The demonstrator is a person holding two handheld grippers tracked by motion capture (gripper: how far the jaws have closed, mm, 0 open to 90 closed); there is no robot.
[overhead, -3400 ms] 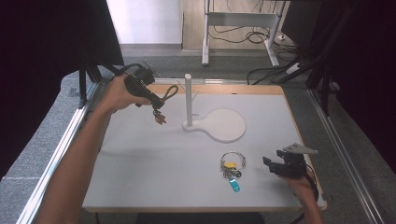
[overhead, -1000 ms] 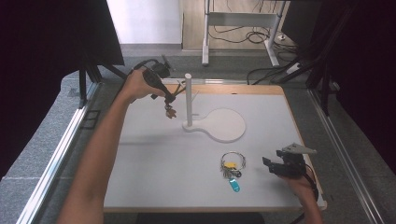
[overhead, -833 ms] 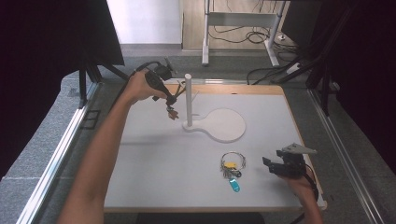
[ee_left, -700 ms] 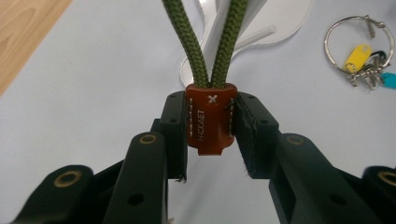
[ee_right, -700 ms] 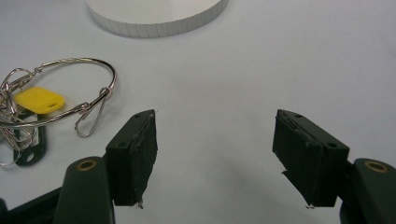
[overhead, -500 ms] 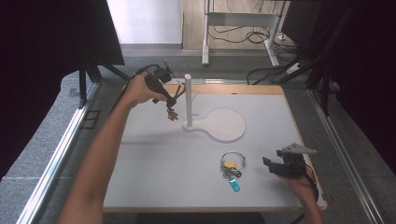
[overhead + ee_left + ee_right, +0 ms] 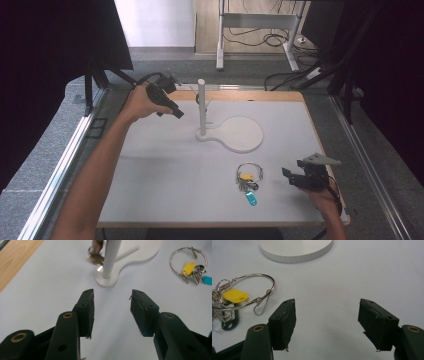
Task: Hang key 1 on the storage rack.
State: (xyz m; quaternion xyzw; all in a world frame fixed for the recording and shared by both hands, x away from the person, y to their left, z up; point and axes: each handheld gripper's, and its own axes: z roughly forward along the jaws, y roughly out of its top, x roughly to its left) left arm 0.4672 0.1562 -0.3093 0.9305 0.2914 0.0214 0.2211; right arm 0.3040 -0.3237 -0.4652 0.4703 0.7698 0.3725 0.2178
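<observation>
- The left tool (image 7: 175,111) is held above the far left part of the white bench (image 7: 165,175), just left of the white post (image 7: 202,107) of the stand; its jaws have just been opening and now stand apart with nothing between them.
- In the left gripper view the bare bench surface shows between the two black jaws, and the post (image 7: 110,257) rises just beyond their tips.
- A small bunch of keys (image 7: 95,251) hangs at the post on its far side from that tool, close to a thin peg that sticks out from the post; it hangs clear of the jaws. In the high view these keys (image 7: 198,98) are partly hidden by the post.
- The stand's flat round base (image 7: 242,132) lies on the bench to the right of the post.
- A second key ring (image 7: 249,176), with a yellow tag and a blue tag, lies flat on the near right part of the bench.
- The right tool (image 7: 292,177) rests near the right edge of the bench, just beside that ring, its jaws wide apart and empty.
- In the right gripper view the ring (image 7: 242,300) lies left of the left jaw and apart from it.
</observation>
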